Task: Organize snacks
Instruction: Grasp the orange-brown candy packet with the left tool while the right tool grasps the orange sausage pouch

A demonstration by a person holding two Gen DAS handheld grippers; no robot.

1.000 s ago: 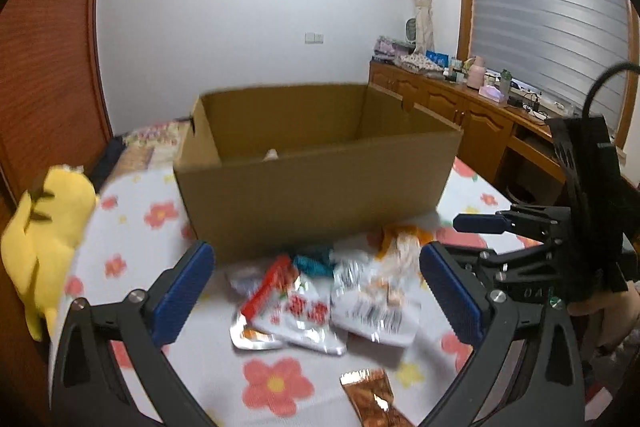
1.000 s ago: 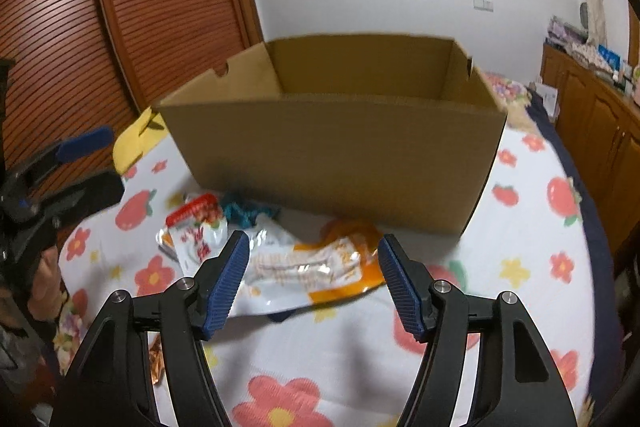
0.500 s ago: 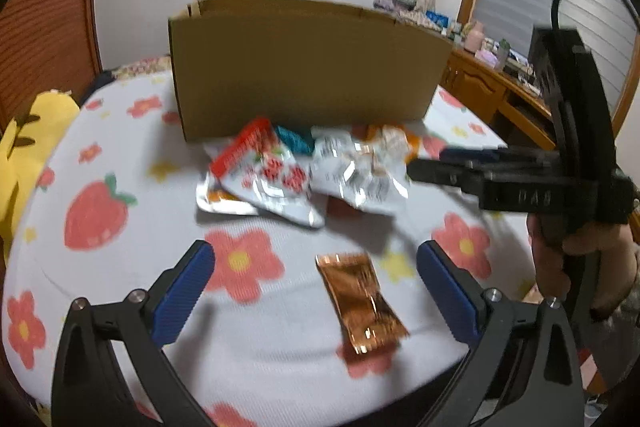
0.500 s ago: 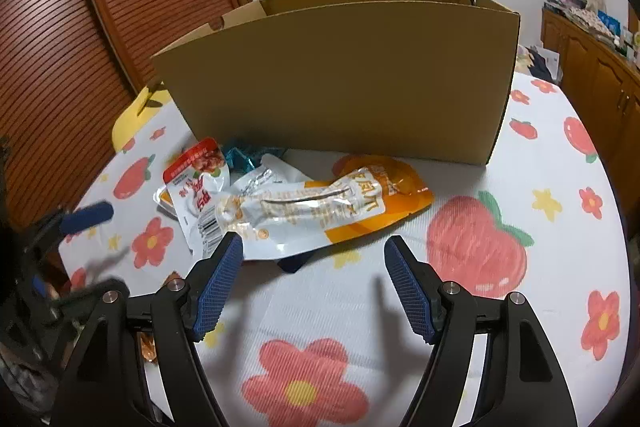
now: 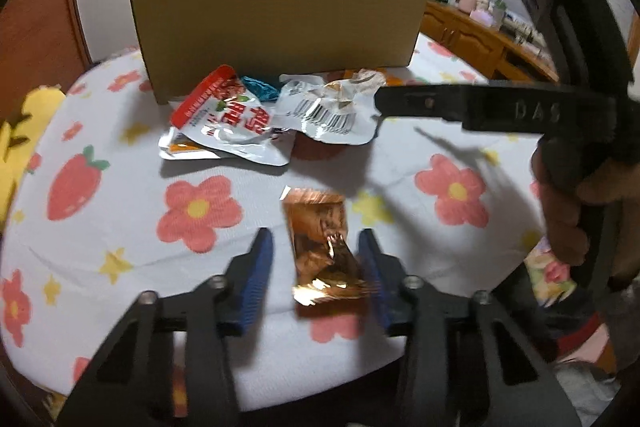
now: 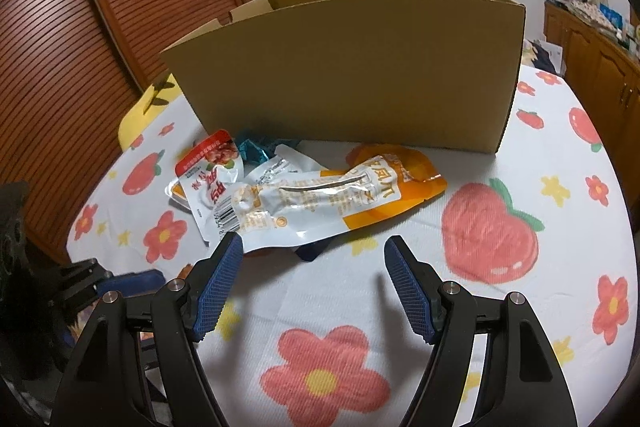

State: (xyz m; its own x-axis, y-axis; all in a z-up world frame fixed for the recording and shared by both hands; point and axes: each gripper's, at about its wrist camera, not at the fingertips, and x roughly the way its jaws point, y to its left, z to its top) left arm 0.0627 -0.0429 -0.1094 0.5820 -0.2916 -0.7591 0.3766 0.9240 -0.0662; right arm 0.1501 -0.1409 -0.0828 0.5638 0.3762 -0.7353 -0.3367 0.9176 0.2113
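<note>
A copper foil snack packet lies on the flowered tablecloth between the blue pads of my left gripper, whose jaws stand narrowed around it, the right pad touching. A pile of snacks lies in front of the cardboard box: a red-and-white pouch, a teal candy, a silver pouch. In the right wrist view the box stands behind a white-and-orange pouch and the red-and-white pouch. My right gripper is open and empty just short of the white-and-orange pouch.
The table's front edge is close under the left gripper. A yellow cushion lies at the table's left. Wooden cabinets stand at the right, a slatted wooden door at the left. The right gripper's body reaches over the table.
My left gripper has lowered and moved in over the copper packet and its jaws have narrowed around it. My right gripper has come nearer the snack pile and stays open.
</note>
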